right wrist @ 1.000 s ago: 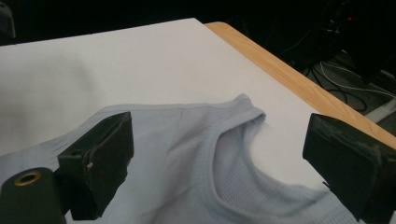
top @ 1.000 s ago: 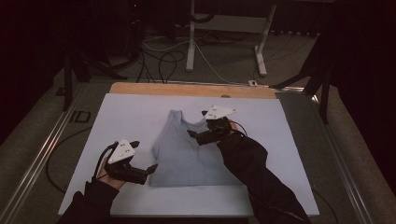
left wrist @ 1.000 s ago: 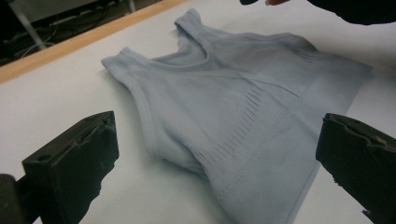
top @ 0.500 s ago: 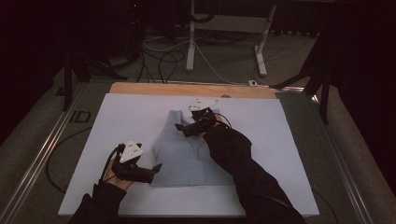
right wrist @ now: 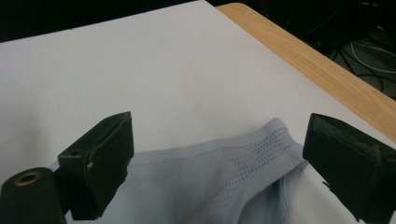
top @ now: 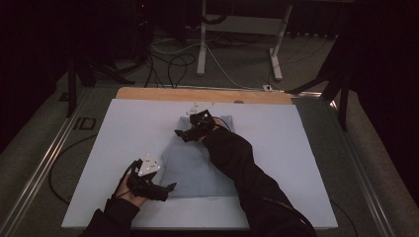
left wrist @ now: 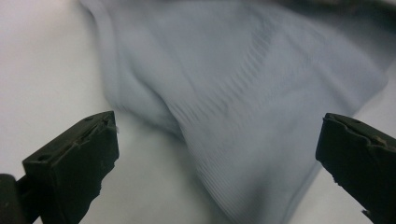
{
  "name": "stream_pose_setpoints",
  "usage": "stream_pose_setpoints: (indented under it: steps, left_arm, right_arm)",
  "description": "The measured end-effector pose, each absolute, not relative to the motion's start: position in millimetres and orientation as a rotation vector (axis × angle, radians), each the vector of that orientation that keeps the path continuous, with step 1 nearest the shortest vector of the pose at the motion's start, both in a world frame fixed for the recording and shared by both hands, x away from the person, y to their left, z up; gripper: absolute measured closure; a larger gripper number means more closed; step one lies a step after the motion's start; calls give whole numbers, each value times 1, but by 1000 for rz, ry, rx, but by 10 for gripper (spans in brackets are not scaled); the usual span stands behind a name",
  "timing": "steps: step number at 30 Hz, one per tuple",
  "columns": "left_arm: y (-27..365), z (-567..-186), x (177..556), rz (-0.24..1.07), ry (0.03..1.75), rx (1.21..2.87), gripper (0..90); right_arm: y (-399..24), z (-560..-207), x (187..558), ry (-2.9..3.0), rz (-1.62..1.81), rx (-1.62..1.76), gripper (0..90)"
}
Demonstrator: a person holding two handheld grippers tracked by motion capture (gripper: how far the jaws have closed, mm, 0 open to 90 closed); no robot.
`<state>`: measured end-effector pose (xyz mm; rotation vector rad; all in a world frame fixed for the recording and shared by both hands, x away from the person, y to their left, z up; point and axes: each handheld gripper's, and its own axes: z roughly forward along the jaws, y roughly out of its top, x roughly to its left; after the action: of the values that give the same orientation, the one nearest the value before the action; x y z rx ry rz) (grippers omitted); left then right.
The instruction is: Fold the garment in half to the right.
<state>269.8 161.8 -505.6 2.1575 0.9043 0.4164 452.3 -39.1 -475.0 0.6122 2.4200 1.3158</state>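
while both grippers stand wide with nothing held, the step looks like lining up to grasp the top (top: 197, 163), a pale blue garment lying flat mid-mat (top: 306, 163). the right gripper (top: 185, 134) hovers over a far shoulder strap (right wrist: 275, 140), the left gripper (top: 165, 190) by the near hem corner (left wrist: 261, 186). next, i judge, each must drop and pinch its edge. cables (top: 173, 59) and a stand (top: 237, 34) lie beyond the table; nothing blocks the way.
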Motion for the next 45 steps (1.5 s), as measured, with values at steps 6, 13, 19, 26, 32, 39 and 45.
stream_pose_setpoints:
  steps: [6, 13, 19, 26, 32, 39, 45]
  left_arm:
    - [161, -512, 267, 383, 928, 2200, 7]
    - [159, -519, 267, 313, 934, 2252, 8]
    - [156, -527, 268, 294, 949, 2291, 53]
    - [156, -528, 268, 271, 938, 2302, 251]
    - [150, -525, 263, 282, 900, 2344, 383]
    - [145, -524, 262, 241, 850, 2352, 629]
    - [141, -522, 263, 246, 831, 2352, 861]
  right_arm:
    - [-34, -478, 461, 2424, 1309, 635, 88]
    - [-32, -485, 471, 2445, 1277, 657, 88]
    - [-29, -488, 477, 2459, 1266, 677, 88]
    - [-24, -491, 486, 2484, 1236, 697, 88]
    - [-22, -491, 489, 2497, 1218, 691, 88]
    - [-19, -495, 495, 2502, 1236, 721, 95]
    - [-13, -495, 500, 2514, 1207, 741, 95]
